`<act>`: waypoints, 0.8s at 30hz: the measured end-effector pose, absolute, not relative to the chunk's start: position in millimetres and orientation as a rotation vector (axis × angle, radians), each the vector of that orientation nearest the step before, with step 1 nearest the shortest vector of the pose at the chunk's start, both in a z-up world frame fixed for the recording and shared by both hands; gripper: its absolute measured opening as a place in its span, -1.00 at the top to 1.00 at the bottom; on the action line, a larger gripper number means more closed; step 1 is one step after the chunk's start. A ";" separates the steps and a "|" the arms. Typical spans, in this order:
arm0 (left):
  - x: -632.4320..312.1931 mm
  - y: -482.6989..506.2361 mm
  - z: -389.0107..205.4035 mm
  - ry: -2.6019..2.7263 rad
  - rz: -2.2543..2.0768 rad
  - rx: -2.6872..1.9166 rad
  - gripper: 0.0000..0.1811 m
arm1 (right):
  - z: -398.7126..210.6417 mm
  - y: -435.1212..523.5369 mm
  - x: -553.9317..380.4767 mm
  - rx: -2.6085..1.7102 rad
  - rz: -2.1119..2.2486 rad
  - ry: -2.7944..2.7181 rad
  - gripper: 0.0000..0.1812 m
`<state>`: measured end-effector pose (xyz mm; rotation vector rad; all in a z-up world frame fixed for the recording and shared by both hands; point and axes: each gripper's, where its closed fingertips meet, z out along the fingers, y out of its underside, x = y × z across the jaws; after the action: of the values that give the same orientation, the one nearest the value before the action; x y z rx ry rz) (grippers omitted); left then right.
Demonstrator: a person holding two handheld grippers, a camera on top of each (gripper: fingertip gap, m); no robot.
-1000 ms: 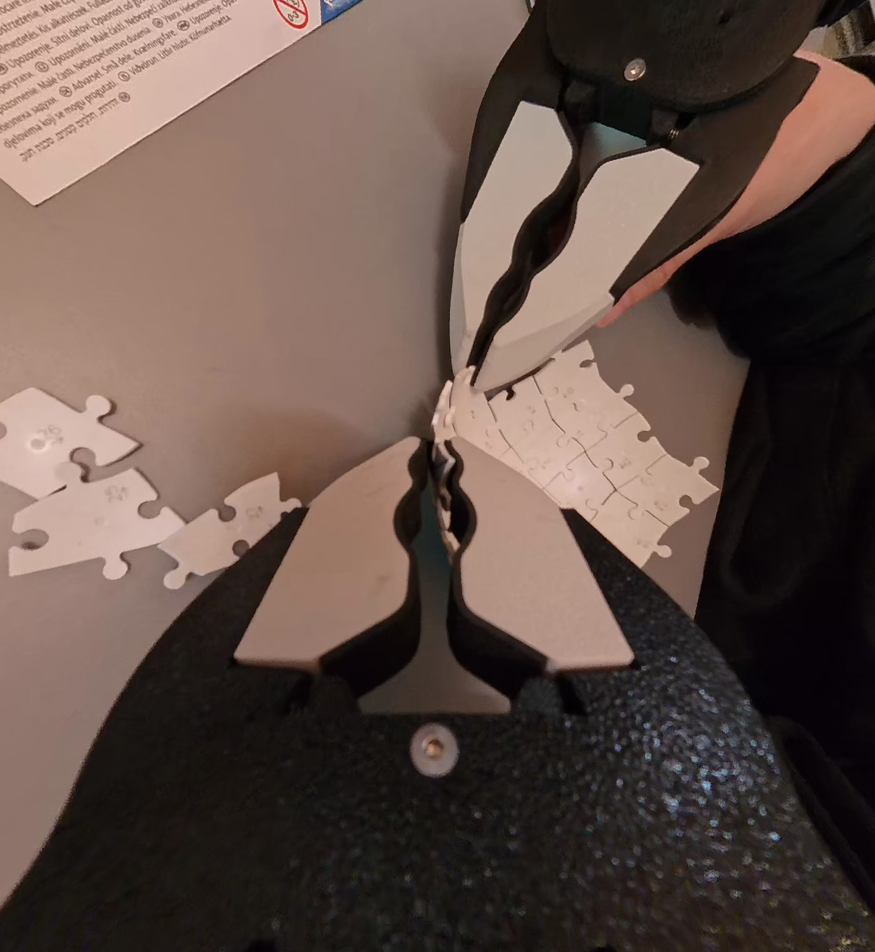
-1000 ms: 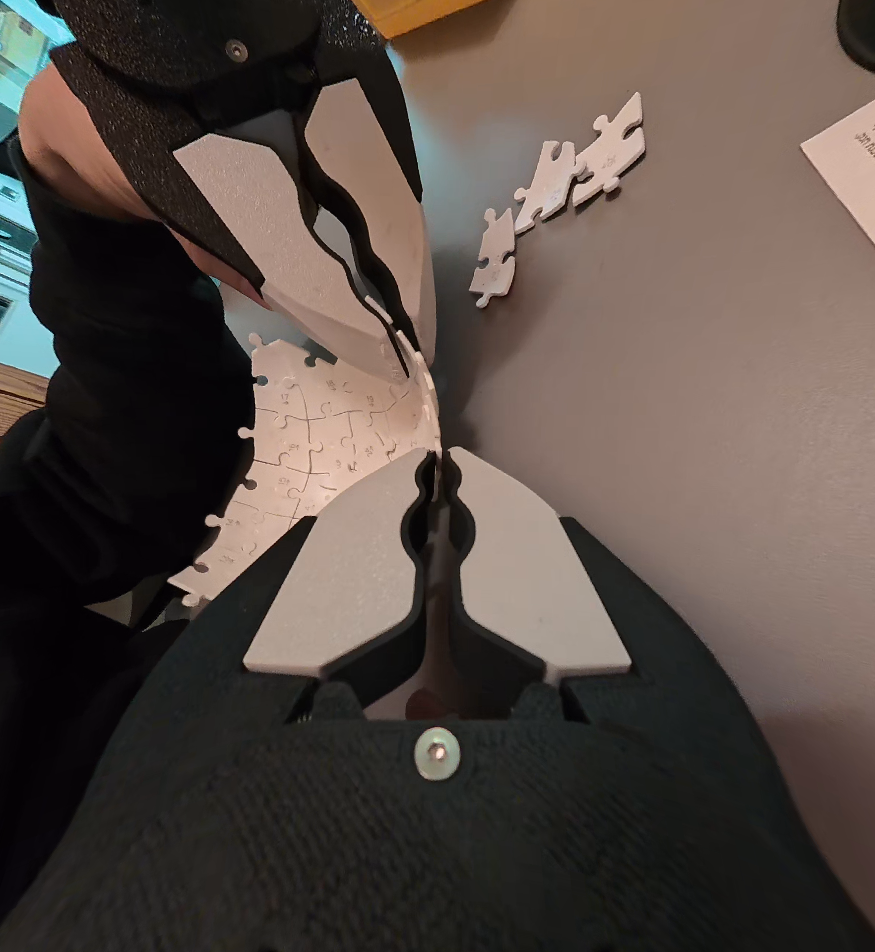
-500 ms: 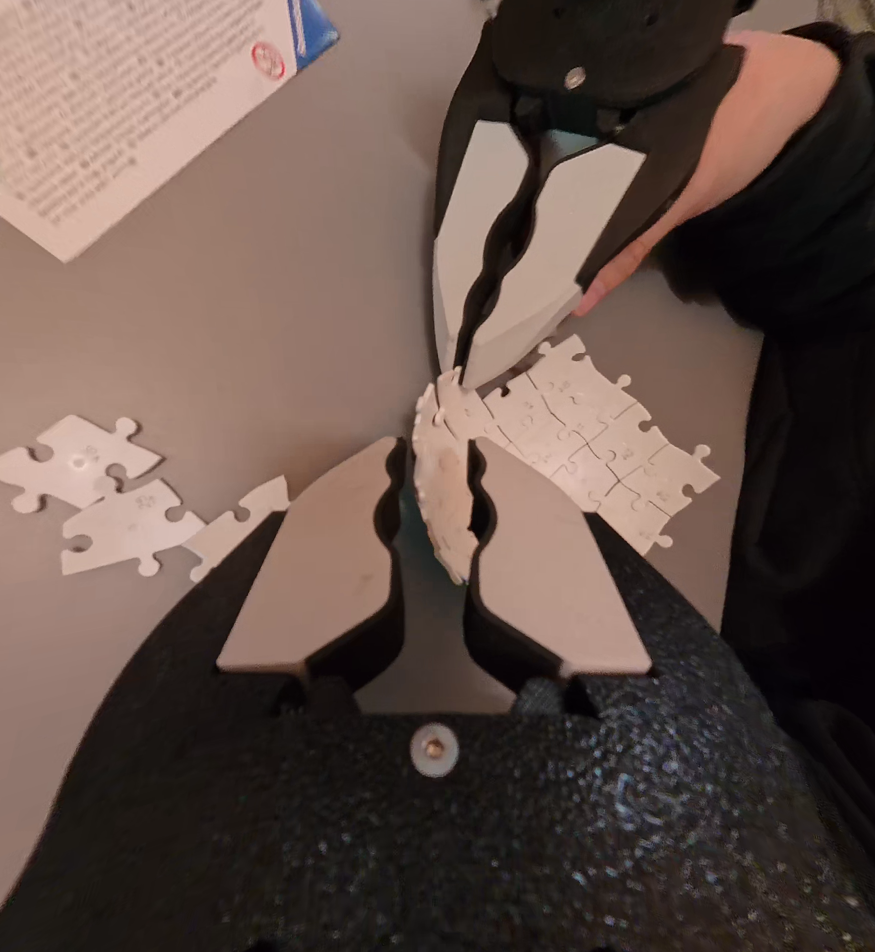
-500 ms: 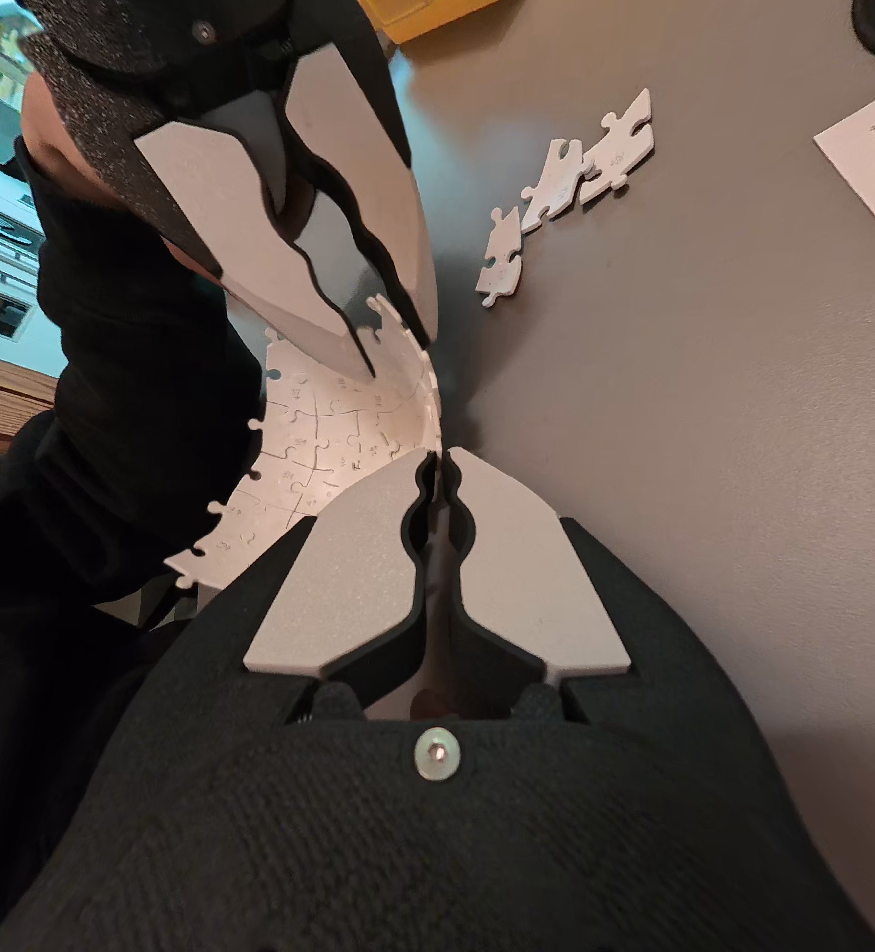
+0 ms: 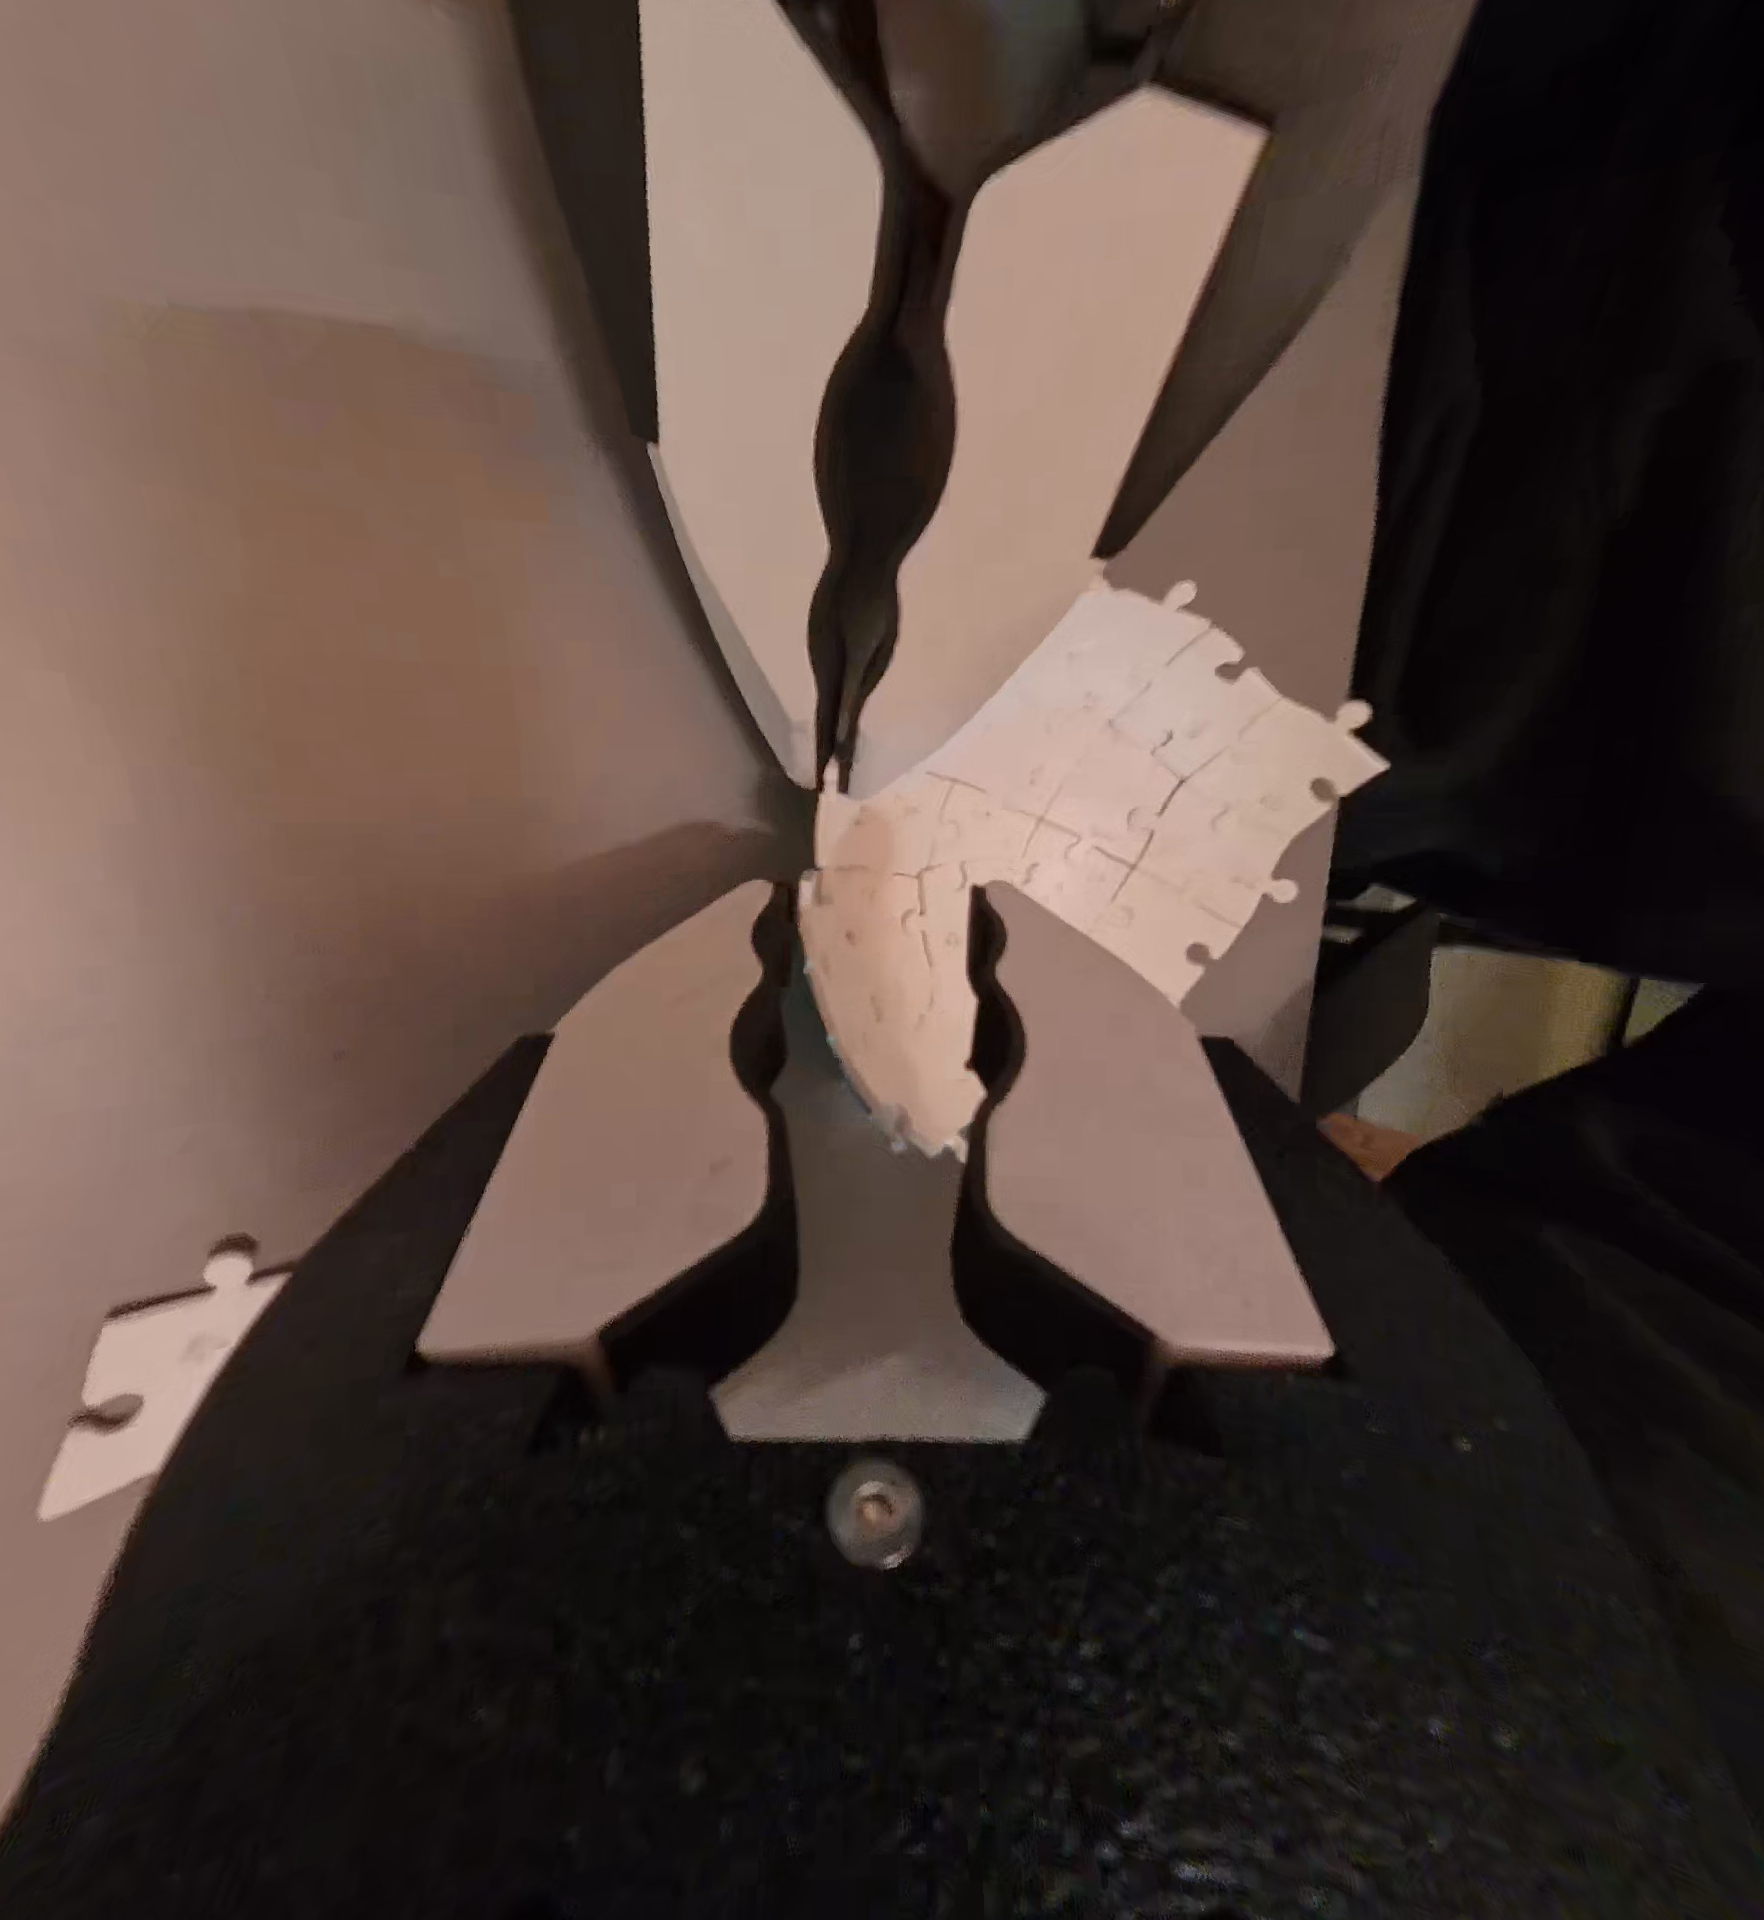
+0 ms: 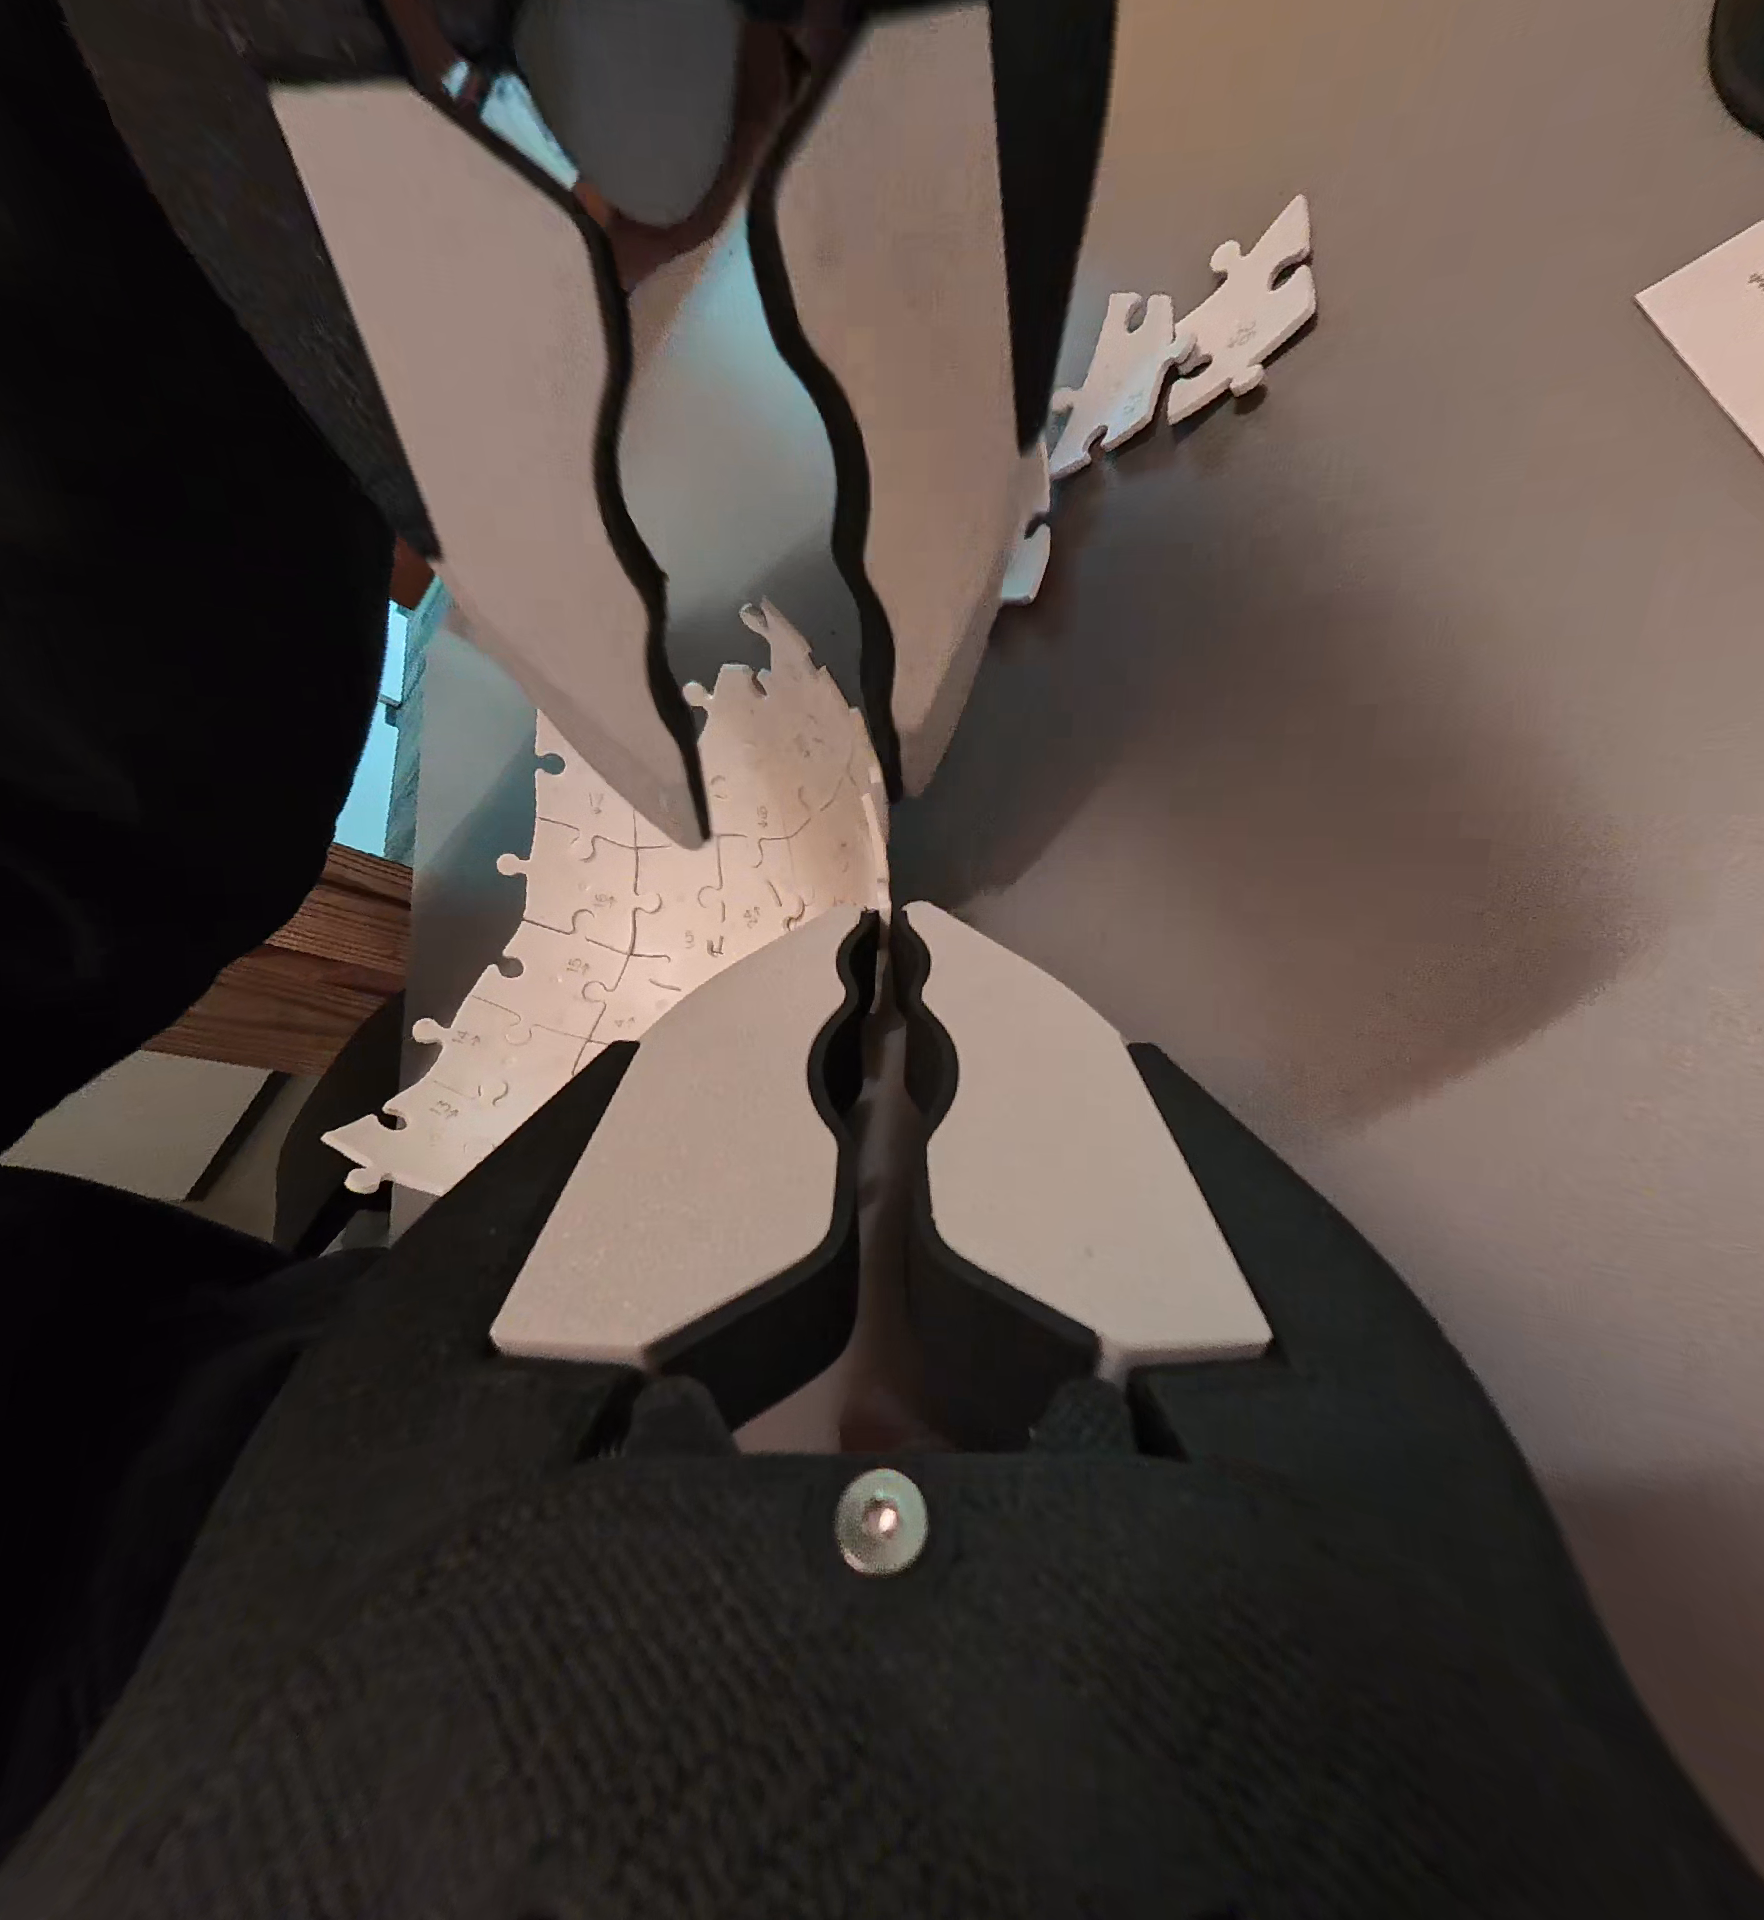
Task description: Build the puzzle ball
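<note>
left tongs (image 5: 873,894): fingers apart, a clear gap between them; the near end of the shell sits in that gap, against the right finger, clear of the left one. Not clamped.
right tongs (image 6: 886,914): closed tight on the shell edge, tips nearly meeting, white edge visible between them.
shell (image 5: 1096,810): curved sheet of joined white puzzle pieces, lifted off the surface, held edge-on between the two tongs. Bows out to the right in the left wrist view; knobs along its free edge.
shell, other view (image 6: 649,914): fans out to the left of the right tongs, inner face toward the camera, marks on the pieces.
right tongs, seen from left (image 5: 836,764): come in from the far side, tips pinched on the far corner of the shell.
left tongs, seen from right (image 6: 795,810): reach in from the far side, tips straddling the shell rim.
loose pieces (image 6: 1184,343): a few white ones flat on the surface, far right, well apart from the shell; partly behind the left tongs.
loose piece (image 5: 156,1371): on the surface near left, partly hidden, blurred.
surface (image 6: 1429,727): plain grey.
sheet (image 6: 1761,353): white printed paper, far right edge.
sleeve (image 6: 130,520): black, left side; probably the person's arm, too dark to be sure.
</note>
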<state>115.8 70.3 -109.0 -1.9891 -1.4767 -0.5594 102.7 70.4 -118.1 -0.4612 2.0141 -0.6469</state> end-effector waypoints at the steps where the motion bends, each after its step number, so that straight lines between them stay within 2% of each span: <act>1: 117.1 70.2 -113.5 -1.481 -0.579 -2.015 0.65 | -118.1 70.5 102.7 -0.461 -0.646 2.014 0.97; 10: 114.9 76.9 -123.7 -1.494 -0.631 -2.042 0.76 | -118.1 70.2 102.7 -0.460 -0.656 2.019 0.98; 16: 116.5 75.3 -131.7 -1.510 -0.661 -2.069 0.91 | -118.2 69.9 102.7 -0.460 -0.664 2.023 0.98; 24: 117.7 76.2 -131.5 -1.490 -0.692 -2.063 0.95 | -118.3 70.9 103.8 -0.464 -0.662 2.024 0.97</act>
<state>117.7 76.2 -131.5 -2.0634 -1.4903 -0.6916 103.8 70.9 -118.3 -0.4639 2.0237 -0.6624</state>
